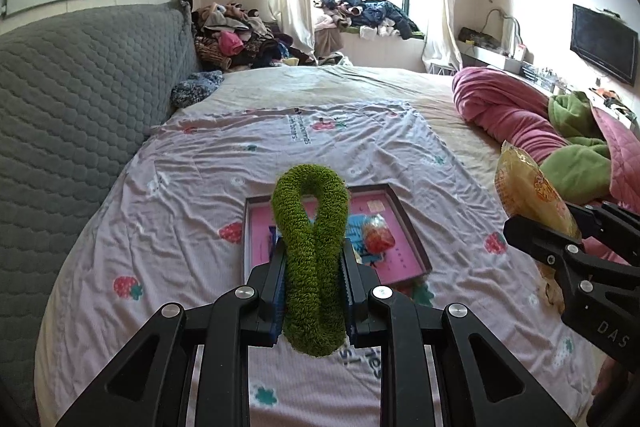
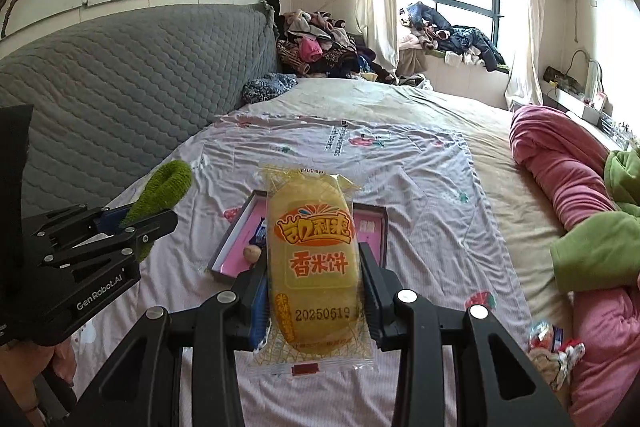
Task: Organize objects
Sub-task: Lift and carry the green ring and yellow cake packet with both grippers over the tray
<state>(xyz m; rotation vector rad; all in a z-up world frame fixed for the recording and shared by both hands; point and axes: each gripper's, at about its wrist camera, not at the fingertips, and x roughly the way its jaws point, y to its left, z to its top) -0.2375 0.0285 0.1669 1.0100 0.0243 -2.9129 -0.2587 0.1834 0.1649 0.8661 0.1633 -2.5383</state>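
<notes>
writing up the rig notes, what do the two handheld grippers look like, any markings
Both are matte black linkage frames with triangular cut-outs and round silver pivot pins. The left gripper has blue ribbed pads inside its fingers and white "GenRobot.AI" lettering on its body. The right gripper is built alike, with "DAS" on its side. No cables or sleeves show.

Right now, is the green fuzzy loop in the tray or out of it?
Out. The left gripper is shut on the green fuzzy loop, holding it above the tray.

Two grippers, one green scrunchie (image 1: pixel 310 259), one rice-cracker packet (image 2: pixel 314 259), one pink tray (image 1: pixel 412 227).
</notes>
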